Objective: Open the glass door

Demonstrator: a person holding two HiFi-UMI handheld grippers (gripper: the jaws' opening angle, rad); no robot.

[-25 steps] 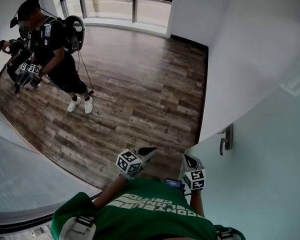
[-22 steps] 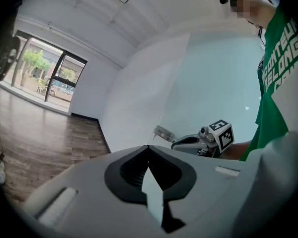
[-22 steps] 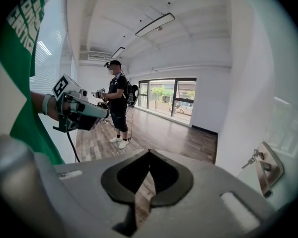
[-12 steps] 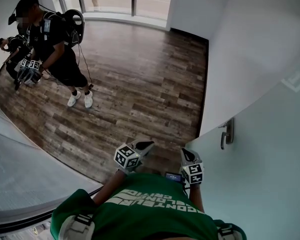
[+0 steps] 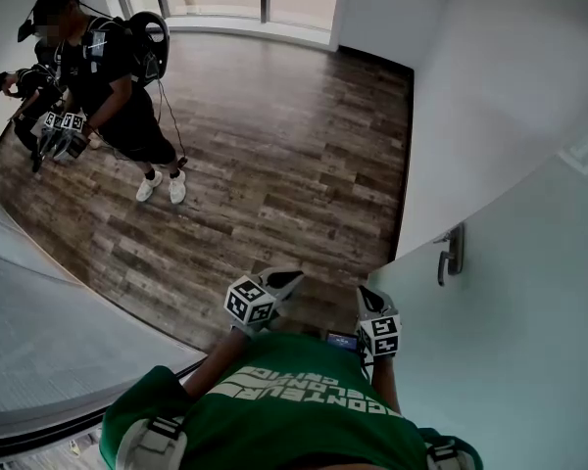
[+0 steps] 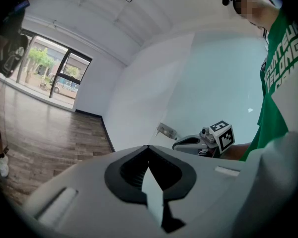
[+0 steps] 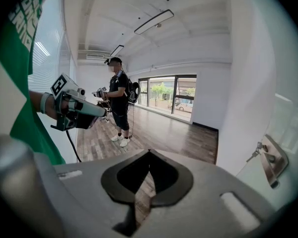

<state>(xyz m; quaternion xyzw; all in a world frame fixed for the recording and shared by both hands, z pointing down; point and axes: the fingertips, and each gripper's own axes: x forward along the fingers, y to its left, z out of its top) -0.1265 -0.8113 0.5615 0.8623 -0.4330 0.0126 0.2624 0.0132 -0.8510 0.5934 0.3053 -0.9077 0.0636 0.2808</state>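
Left tongs (image 5: pixel 285 281) first: jaws pressed together with nothing between them, held low in front of the green shirt and aimed out across the wood floor (image 5: pixel 274 164), well short of anything to grab. Over to the right tongs (image 5: pixel 366 300): jaws likewise closed tight and empty, tilted downward, sitting just off the near edge of the glass door (image 5: pixel 510 351), a pale frosted panel. Farther right again is the real target, the handle (image 5: pixel 453 254), a metal lever set near the door's edge. It lies ahead and to the right of the right tongs and well apart from the left. My read is that this is the approach: the door is untouched and appears shut. The next move, as I judge it, asks the right tongs to part their jaws, travel forward and right to the lever, close on it, press it down and swing the panel.
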